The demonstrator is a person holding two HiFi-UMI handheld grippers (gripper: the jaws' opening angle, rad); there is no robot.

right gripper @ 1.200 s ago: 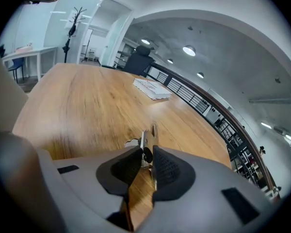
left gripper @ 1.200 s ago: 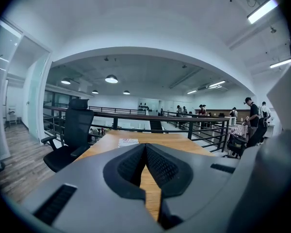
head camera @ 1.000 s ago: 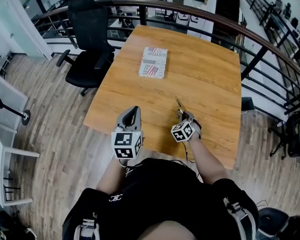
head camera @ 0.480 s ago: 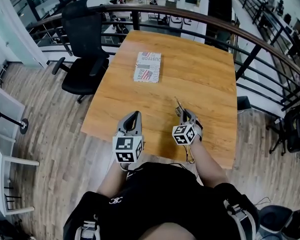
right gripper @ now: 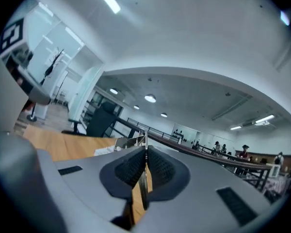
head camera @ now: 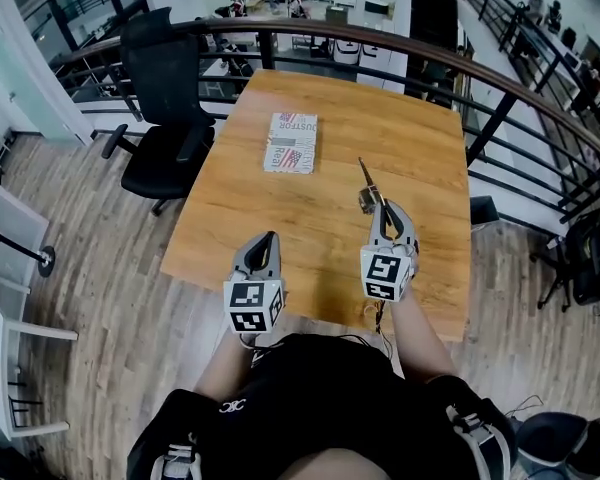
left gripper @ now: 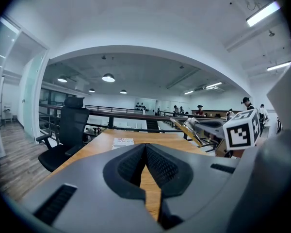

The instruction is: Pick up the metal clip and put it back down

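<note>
A: Where are the left tongs (head camera: 269, 238)?
B: Over the near edge of the tabletop (head camera: 310, 213), pressed together with nothing between them.
A: And the right tongs (head camera: 382, 206)?
B: Clamped on the metal clip (head camera: 366, 181), which is held clear above the wood and points away.
A: Beyond that?
B: A booklet (head camera: 291, 142) lies flat farther back, and an office chair (head camera: 165, 88) stands off the far left corner.
</note>
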